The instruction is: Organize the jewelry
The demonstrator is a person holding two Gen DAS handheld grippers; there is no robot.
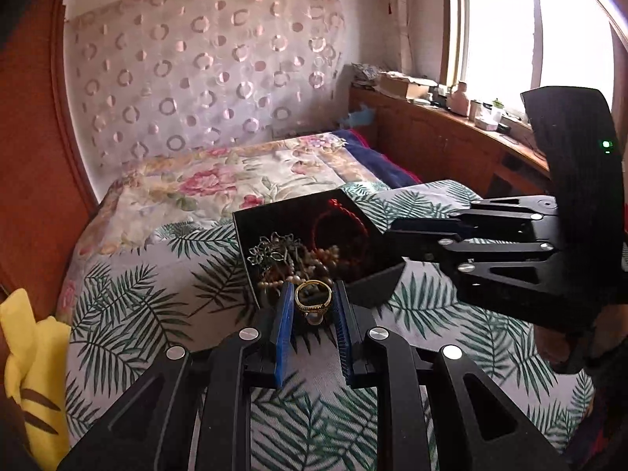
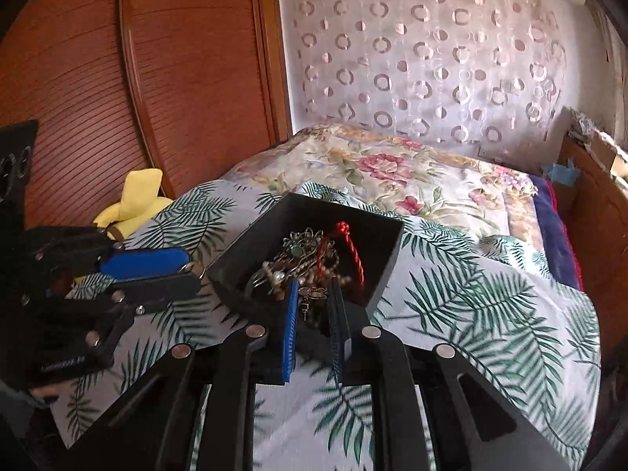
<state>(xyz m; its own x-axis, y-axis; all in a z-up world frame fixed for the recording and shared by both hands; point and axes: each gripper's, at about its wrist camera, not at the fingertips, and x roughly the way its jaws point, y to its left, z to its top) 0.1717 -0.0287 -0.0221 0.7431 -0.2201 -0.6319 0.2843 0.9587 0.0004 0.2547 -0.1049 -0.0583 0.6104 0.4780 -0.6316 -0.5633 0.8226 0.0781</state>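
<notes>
Blue-padded fingers of the left gripper (image 1: 313,306) are seen closest in the left wrist view, pinched on a gold ring (image 1: 313,295) held just in front of a black box (image 1: 314,241) heaped with jewelry, which rests on a palm-leaf bedspread (image 1: 165,306); the right gripper (image 1: 392,231) is seen at the box's right side. From the right wrist view, the right gripper's pads (image 2: 289,316) are closed on a small metal trinket (image 2: 312,298) at the box's near edge, with the left gripper (image 2: 188,265) seen beside the box.
</notes>
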